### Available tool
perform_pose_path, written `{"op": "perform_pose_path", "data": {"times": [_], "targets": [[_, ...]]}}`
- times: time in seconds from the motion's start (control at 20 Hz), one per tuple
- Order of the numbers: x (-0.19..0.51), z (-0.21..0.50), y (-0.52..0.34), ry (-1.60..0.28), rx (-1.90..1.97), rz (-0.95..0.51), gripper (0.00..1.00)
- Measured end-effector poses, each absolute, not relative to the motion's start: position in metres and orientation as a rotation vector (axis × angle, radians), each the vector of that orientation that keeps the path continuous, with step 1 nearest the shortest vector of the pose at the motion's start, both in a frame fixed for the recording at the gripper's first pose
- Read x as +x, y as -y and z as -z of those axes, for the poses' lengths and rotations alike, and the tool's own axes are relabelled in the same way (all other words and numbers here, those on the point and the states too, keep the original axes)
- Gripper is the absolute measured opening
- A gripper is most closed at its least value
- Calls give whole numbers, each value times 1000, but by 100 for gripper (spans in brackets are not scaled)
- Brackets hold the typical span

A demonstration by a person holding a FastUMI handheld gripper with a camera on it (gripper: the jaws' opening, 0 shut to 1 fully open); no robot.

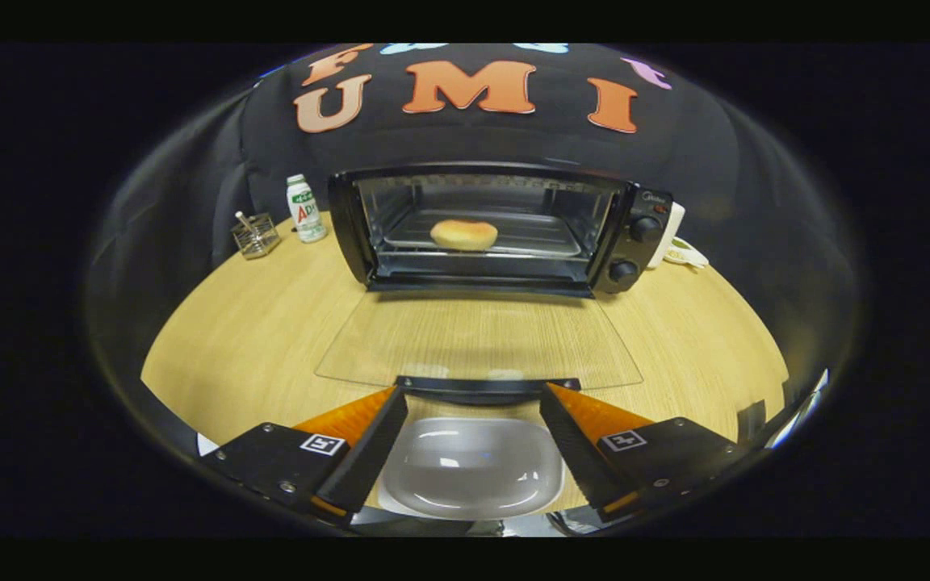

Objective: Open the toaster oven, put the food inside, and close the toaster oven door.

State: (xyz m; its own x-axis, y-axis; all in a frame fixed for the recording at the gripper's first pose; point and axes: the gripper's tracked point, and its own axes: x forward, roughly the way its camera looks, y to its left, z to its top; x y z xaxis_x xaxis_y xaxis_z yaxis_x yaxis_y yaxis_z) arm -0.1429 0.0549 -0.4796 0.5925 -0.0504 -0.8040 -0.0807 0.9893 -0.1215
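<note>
Place: a staged recording booth, dressed as a kitchen corner.
Backdrop: black cloth (675, 161) is hung beyond the claw (473, 440).
Furnishing: a toaster oven (497, 230) and bottle (305, 210) are set on a wooden surface (255, 331).

Lowered glass door (477, 343) flat across the path to the oven mouth (485, 230); open jaws short of it

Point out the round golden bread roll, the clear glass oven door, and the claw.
Round golden bread roll (463, 235): gripper view, top crust.
Clear glass oven door (477, 339): gripper view, pane centre.
Claw (474, 394): gripper view, open, between fingertips.
</note>
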Motion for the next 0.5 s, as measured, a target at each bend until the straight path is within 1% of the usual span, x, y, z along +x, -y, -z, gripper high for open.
{"op": "perform_pose_path", "data": {"times": [0.2,0.5], "targets": [[-150,494,-50,-970,-154,-3,99],[-137,506,-43,-982,-125,23,99]]}}
